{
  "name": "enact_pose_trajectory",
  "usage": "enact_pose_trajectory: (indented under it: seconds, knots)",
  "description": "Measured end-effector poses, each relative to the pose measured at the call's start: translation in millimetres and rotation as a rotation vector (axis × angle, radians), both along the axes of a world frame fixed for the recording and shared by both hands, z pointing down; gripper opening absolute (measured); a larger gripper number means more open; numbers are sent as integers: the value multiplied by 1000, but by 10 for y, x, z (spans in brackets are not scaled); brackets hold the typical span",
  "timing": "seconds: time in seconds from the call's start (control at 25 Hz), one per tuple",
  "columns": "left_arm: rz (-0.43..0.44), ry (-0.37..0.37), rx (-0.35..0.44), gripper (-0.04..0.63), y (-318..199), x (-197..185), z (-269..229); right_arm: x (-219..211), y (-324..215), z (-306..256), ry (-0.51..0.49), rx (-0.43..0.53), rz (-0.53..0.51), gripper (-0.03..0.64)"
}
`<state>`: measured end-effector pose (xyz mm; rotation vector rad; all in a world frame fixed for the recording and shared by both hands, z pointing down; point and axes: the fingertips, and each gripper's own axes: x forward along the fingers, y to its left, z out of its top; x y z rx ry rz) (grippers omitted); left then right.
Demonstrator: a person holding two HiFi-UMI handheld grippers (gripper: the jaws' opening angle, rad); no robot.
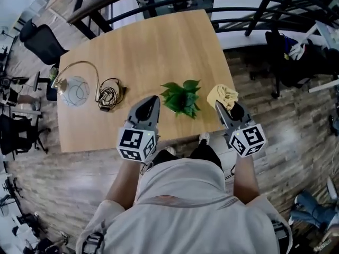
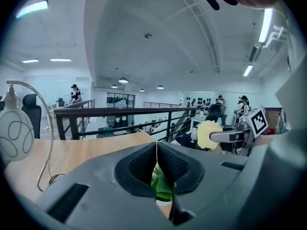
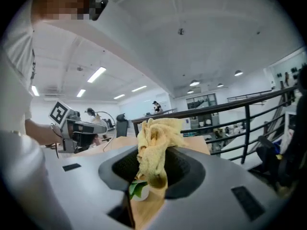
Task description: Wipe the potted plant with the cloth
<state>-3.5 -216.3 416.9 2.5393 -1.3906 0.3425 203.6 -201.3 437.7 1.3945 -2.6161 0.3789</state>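
Note:
A small potted plant (image 1: pixel 182 97) with green leaves stands near the front edge of the wooden table (image 1: pixel 153 46), between my two grippers. My right gripper (image 1: pixel 220 106) is shut on a yellow cloth (image 1: pixel 222 95), just right of the plant. In the right gripper view the cloth (image 3: pixel 156 143) bunches up out of the jaws, with a leaf and the white pot (image 3: pixel 139 190) below it. My left gripper (image 1: pixel 155 100) is shut with nothing in it, just left of the plant. Green leaves (image 2: pixel 162 186) show low behind its closed jaws in the left gripper view.
A round glass lamp (image 1: pixel 76 90) on a curved gold stem and a coiled cable (image 1: pixel 109 95) lie at the table's left. A black railing (image 1: pixel 175 4) runs behind the table. Office chairs (image 1: pixel 42 42) stand on the wood floor at the left, and another chair (image 1: pixel 288 57) at the right.

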Motion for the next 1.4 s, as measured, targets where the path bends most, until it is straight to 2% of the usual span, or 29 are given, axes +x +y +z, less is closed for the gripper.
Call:
enact_pose_trajectory:
  seconds: [0.16, 0.28, 0.44, 0.6, 0.76, 0.84, 0.92, 1.0, 1.12, 1.4]
  knots:
    - [-134, 23, -42, 17, -130, 12, 76, 93, -368, 25, 4, -7, -156, 184]
    - [-213, 61, -85, 17, -139, -48, 184, 120, -533, 155, 16, -44, -218, 184]
    - [-268, 125, -198, 17, -115, -204, 520, -52, -611, 303, 13, -81, -272, 184]
    - [-255, 181, -278, 18, -127, -339, 796, -298, -617, 393, 11, -113, -295, 184]
    - [-243, 280, -385, 20, -99, -383, 1159, -462, -588, 446, 36, -138, -303, 184]
    - [-213, 395, -469, 24, -75, -338, 1381, -528, -582, 463, 43, -142, -292, 184]
    - [-161, 571, -575, 101, -39, -216, 1601, -563, -564, 481, 55, -147, -279, 184]
    - [-133, 677, -653, 127, -17, -124, 1793, -562, -549, 502, 65, -156, -262, 184]
    - [-124, 718, -697, 127, -21, -57, 1935, -534, -536, 501, 77, -164, -241, 184]
    - [-134, 814, -733, 127, 21, -85, 1989, -556, -533, 541, 85, -183, -232, 184]
